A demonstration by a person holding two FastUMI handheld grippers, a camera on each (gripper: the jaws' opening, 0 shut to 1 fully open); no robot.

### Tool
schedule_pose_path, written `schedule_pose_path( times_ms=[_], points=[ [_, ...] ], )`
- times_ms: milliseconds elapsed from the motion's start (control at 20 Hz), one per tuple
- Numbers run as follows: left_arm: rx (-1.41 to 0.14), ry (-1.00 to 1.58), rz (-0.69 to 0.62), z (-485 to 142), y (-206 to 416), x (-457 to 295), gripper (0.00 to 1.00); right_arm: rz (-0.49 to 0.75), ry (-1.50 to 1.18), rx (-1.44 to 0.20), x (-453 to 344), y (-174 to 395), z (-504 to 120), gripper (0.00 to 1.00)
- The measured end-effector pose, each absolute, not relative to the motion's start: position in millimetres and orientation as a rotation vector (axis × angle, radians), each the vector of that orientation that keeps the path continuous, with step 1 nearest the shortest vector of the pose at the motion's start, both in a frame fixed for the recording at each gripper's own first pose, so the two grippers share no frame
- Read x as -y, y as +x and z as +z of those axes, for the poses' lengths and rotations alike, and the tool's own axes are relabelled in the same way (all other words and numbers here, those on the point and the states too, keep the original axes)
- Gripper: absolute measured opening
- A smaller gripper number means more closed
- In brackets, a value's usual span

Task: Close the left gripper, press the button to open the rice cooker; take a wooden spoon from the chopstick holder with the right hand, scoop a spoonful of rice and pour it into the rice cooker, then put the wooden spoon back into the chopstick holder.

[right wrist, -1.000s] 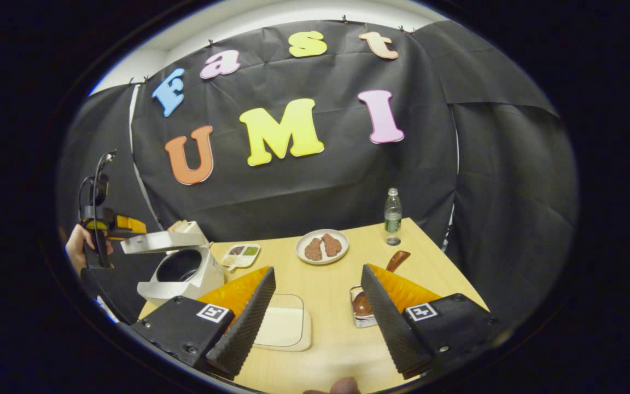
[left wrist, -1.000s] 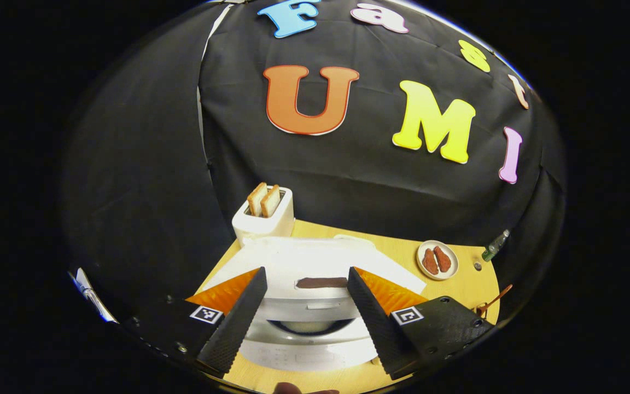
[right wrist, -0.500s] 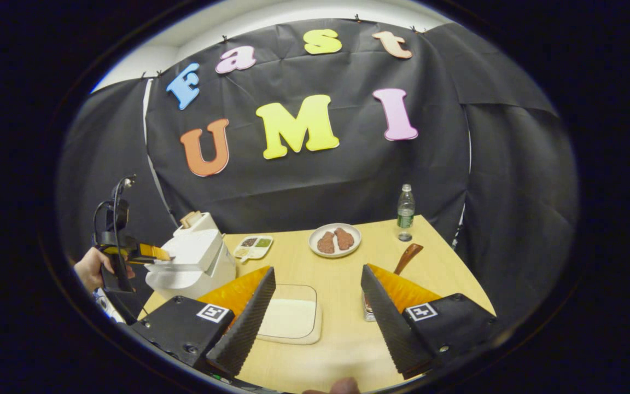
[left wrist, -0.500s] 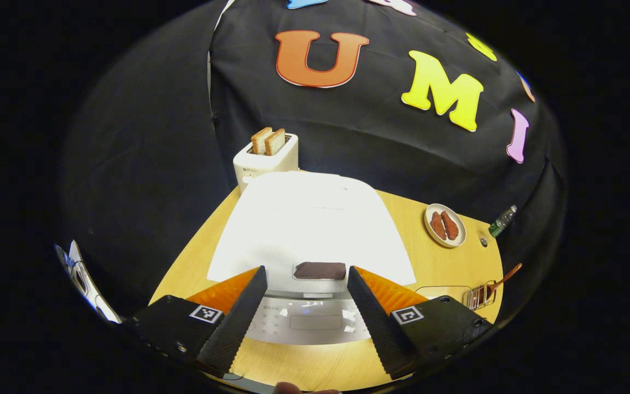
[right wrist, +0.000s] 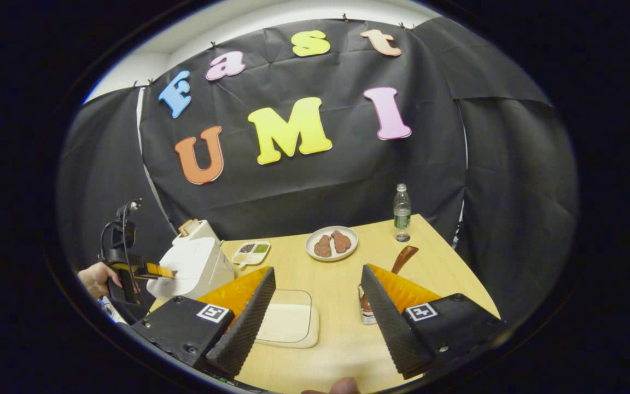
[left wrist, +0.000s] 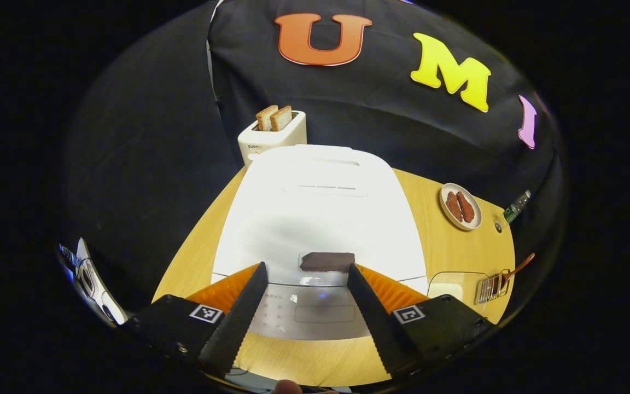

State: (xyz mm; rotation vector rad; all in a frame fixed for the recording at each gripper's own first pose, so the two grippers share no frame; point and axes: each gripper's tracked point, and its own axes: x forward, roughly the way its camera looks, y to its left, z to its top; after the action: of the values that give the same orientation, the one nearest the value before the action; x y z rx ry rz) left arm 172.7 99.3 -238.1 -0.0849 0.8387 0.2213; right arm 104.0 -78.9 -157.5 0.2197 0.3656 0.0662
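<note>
White rice cooker point(left wrist: 318, 213), lid down, sits at the table's left end; the left gripper point(left wrist: 307, 306) hangs over its dark button point(left wrist: 326, 261), fingers wide, holding nothing. Right gripper point(right wrist: 318, 317), fingers also wide and empty, faces the rice tray point(right wrist: 286, 324) and the holder point(right wrist: 367, 306) containing one wooden spoon point(right wrist: 402, 258). Two toast slices point(left wrist: 274, 117) stand in the toaster point(left wrist: 271, 139); its lettering is illegible.
</note>
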Motion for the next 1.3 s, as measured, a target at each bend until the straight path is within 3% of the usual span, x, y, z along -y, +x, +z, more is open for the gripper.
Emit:
schedule_pose_path(
  times_ms=[800, 1050, 1300],
  points=[
    [-0.747, -0.079, 0.254, -229.3, 177.0, -90.1, 0.95, 0.164, 0.208, -0.371, 97.6, 136.3, -160.7, 1.00],
    [-0.580, -0.162, 0.249, -173.7, 171.8, -77.5, 0.95, 0.192, 0.129, -0.302, 81.2, 138.3, -136.3, 1.00],
    [-0.339, -0.153, 0.181, -85.2, 117.3, -66.1, 0.94, 0.228, 0.072, -0.198, 38.6, 107.0, -94.4, 1.00]
  ],
)
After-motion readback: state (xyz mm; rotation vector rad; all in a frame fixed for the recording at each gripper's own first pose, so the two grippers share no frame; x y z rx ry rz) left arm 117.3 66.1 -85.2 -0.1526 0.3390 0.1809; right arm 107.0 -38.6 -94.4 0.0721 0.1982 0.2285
